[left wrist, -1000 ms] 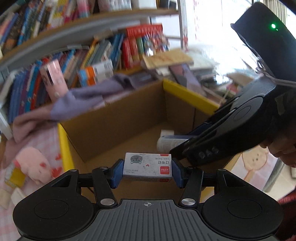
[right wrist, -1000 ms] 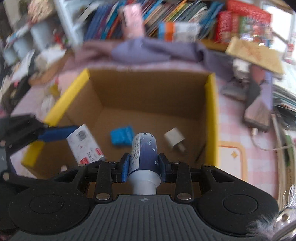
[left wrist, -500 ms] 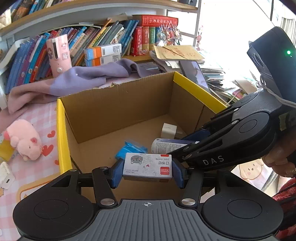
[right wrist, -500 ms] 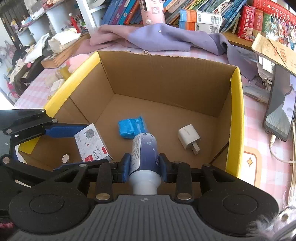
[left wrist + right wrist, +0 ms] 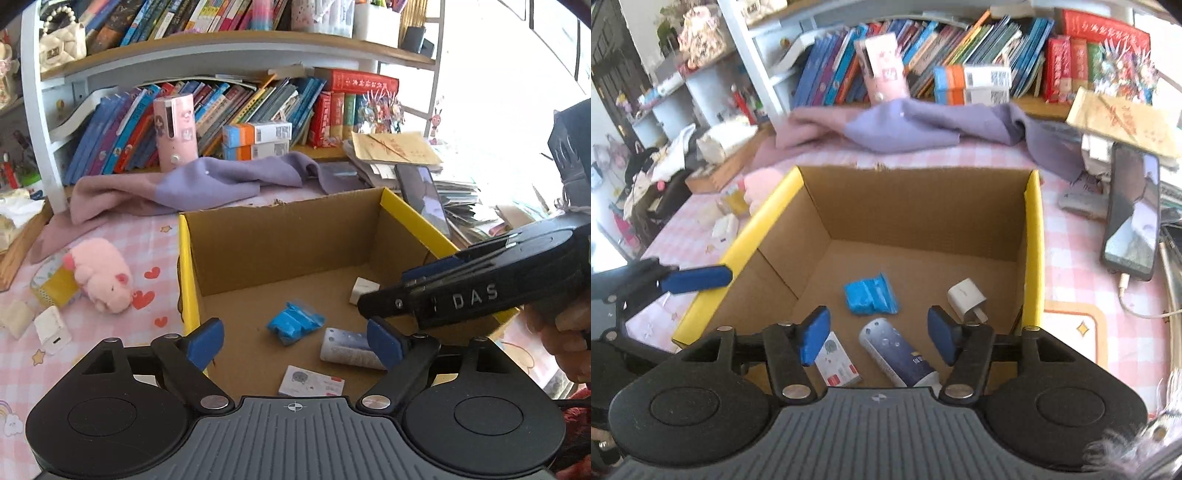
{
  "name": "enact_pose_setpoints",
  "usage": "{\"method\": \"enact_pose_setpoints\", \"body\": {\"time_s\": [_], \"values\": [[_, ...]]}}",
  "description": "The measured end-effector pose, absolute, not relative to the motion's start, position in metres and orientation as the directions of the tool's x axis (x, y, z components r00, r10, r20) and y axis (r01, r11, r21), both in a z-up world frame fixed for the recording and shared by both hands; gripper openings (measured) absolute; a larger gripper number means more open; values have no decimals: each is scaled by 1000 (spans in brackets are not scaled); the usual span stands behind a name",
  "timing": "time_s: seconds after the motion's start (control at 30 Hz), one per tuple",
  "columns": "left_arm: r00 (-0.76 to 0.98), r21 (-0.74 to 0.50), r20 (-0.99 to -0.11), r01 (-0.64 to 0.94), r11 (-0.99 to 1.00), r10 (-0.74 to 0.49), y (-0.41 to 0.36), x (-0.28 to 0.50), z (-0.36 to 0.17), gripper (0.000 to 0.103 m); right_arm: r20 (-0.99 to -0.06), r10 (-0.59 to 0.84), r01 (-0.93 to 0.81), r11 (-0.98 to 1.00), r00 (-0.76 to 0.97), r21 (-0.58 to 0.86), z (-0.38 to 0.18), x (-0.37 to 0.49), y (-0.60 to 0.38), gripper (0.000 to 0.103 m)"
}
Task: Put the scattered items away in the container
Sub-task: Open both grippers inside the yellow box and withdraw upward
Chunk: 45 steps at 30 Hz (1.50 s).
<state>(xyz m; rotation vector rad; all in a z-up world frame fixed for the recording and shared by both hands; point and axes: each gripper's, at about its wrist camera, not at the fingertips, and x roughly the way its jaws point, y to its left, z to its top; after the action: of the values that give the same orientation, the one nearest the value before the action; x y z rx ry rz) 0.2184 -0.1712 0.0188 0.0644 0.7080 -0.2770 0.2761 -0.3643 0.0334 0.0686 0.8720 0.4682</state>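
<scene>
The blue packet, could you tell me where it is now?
In the right wrist view the blue packet lies mid-floor in the cardboard box, left of the white charger.

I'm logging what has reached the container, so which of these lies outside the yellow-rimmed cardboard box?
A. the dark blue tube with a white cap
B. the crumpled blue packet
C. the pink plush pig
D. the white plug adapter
C: the pink plush pig lies on the pink checked cloth, left of the yellow-rimmed cardboard box; the others rest on the box floor.
</scene>
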Motion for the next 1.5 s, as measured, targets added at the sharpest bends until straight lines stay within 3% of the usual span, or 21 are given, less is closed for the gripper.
{"method": "enact_pose_setpoints", "body": {"time_s": [0.57,0.97,1.5], "values": [[733,-22,-622,337,941,-277,-159,183,27,92,-625,257,-237,964,737,118,49,213,-350,70],[736,-22,-579,416,909,-351,-118,145,34,92,-575,120,-87,993,809,84,58,158,-317,71],[721,-109,-531,462,880,-444,-42,82,36,93,-520,-142,148,988,842,-30,64,58,-263,75]]}}
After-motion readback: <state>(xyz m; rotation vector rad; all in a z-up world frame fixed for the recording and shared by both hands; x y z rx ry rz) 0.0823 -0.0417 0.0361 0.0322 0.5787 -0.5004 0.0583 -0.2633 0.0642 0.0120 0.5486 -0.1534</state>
